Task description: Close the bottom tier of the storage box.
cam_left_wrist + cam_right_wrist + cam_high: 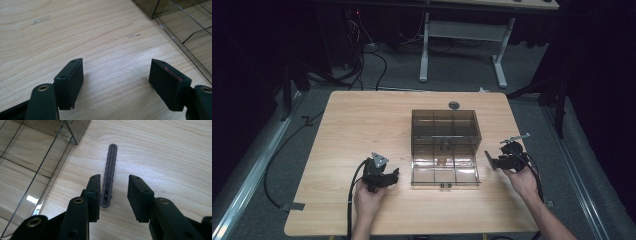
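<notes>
A: Where is the dark grey ribbed rubber strip [109,180] lying?

B: Centre frame, between the half-open right gripper [113,195], ungripped; closing comes next. The left gripper [116,75] is idling open, empty.

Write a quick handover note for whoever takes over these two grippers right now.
Left gripper: open over bare wooden table, left of the box.
Right gripper: open around the flat dark grey ridged strip, which lies on the table beside one pad; not clamped.
Clear smoky plastic compartment box: mid-table, lid open, compartments look empty.
Done: right gripper lined up on the strip.
Left: probably close on the strip, lift it and place it in a compartment.
</notes>
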The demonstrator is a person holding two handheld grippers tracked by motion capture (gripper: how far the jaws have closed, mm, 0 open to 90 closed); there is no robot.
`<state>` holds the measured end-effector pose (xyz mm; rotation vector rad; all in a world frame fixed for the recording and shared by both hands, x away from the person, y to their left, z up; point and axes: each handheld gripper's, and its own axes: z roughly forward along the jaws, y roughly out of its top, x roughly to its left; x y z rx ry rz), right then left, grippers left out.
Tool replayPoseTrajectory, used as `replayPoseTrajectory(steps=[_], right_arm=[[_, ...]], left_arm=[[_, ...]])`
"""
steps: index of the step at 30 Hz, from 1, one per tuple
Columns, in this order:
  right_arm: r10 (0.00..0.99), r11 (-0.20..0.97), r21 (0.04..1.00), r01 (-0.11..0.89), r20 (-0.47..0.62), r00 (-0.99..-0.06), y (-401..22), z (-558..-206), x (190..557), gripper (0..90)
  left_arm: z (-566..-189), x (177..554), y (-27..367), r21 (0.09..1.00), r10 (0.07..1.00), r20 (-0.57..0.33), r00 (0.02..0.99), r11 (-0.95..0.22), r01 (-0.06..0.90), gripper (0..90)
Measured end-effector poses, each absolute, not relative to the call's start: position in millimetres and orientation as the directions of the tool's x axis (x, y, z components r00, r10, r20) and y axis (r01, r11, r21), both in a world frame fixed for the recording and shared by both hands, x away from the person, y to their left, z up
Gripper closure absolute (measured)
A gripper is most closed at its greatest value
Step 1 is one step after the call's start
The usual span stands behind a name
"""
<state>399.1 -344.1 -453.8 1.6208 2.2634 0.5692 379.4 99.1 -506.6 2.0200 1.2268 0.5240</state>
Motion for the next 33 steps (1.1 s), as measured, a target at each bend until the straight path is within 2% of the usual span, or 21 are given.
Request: replayPoseTrajectory(steps=[22,33], right_arm=[[0.948,0.293,0.417,0.86,-0.011,-0.318,-335.8,-464.3,414.2,67.2],[0.947,0.293,0.39,0.873,0.004,-0.32,-336.8,-467.1,418.8,73.9]], left_arm=[[-506.6,379.4,98.9,0.743,0.883,-0.018,0.469,-0.302,0.598,28.2],[-506.6,379.1,98.5,0.743,0.881,-0.018,0.473,-0.305,0.596,28.1]])
